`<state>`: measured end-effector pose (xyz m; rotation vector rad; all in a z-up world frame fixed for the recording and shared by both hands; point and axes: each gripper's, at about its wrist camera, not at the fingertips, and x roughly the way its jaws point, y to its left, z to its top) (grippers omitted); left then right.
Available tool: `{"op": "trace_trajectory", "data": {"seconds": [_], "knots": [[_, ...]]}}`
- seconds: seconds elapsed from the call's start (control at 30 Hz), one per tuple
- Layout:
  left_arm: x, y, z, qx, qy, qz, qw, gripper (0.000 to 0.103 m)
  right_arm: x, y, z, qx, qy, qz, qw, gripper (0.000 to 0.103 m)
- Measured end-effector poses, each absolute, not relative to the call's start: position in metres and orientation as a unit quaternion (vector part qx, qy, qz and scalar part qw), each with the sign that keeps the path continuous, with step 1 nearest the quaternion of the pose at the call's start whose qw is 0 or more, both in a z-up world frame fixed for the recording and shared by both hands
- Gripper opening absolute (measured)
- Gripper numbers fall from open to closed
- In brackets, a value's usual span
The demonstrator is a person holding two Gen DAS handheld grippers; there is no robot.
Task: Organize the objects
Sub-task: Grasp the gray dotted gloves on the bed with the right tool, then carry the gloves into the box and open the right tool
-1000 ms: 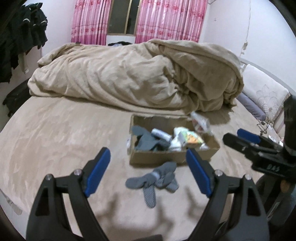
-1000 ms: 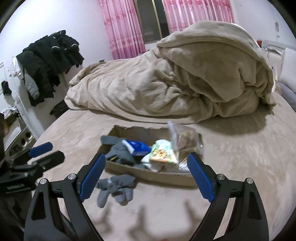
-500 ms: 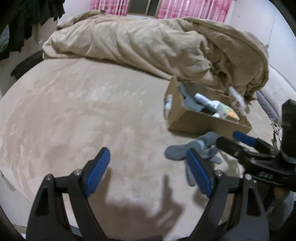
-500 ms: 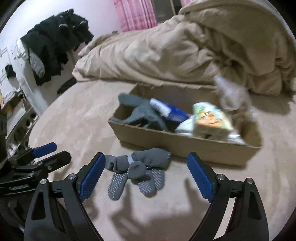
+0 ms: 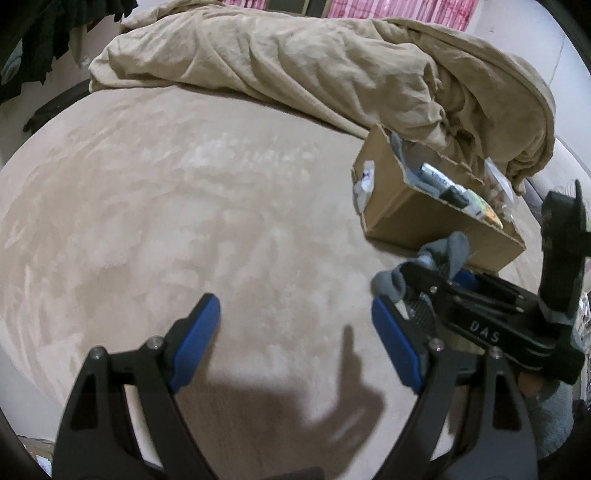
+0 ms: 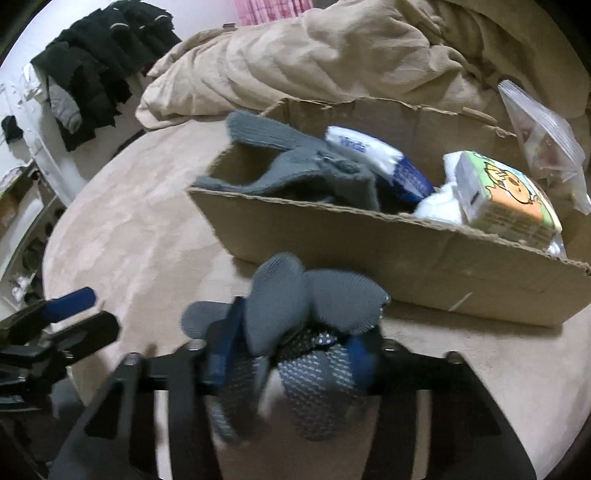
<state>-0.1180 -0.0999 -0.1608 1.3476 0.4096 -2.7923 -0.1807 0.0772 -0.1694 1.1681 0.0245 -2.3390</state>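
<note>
Surface: bed [image 5: 155, 206], tan plush cover, rounded edge; claw shadows fall on it in the foreground.

Left claw [image 5: 295, 343]: jaws spread wide, nothing between them, above bare bed cover.

Right claw [image 6: 291, 354]: jaws drawn in and clamped on a bundle of grey socks [image 6: 295, 314] with dotted grip soles; how many socks cannot be told. The bundle sits just in front of the box's near wall. In the left wrist view the same socks [image 5: 447, 254] show past the right claw's arm.

Cardboard box [image 6: 369, 251], one, open top with torn edges, lying on the bed beyond the socks. Contents, left to right in the right wrist view:
- grey knit garment [image 6: 295, 162], one, draped over the near wall;
- blue-and-white tissue pack [image 6: 384, 162], one;
- tissue pack with an orange cartoon print [image 6: 506, 195], one;
- clear zip bag [image 6: 543, 136], one, standing at the box's right end, contents unclear.

Behind the box: tan blanket [image 5: 332, 66], one heap, crumpled across the far bed.

Room: dark clothes [image 6: 99, 77] hanging at the far left wall; pink curtains [image 5: 399, 11] at the top edge.
</note>
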Motion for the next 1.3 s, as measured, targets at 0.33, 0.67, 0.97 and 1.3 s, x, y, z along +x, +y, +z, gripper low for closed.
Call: {"op": "trace_trajectory", "data": {"seconds": [0.33, 0.67, 0.97, 1.3], "knots": [[-0.105, -0.076, -0.126, 0.409, 0.114, -0.905, -0.008, 0.085, -0.153, 0.108, -0.135, 0.414, 0.009, -0.870, 0.269, 0.041], [-0.108, -0.042, -0.087, 0.391, 0.093, -0.915, -0.030, 0.085, -0.141, 0.153, -0.074, 0.363, -0.005, -0.896, 0.257, 0.041], [-0.139, -0.032, -0.068, 0.372, 0.086, -0.924, -0.039, 0.085, -0.170, 0.164, -0.051, 0.338, -0.005, -0.907, 0.249, 0.042], [-0.197, -0.035, -0.072, 0.364, 0.085, -0.927, -0.042, 0.085, -0.226, 0.145, -0.060, 0.332, 0.019, -0.913, 0.237, 0.042]]}}
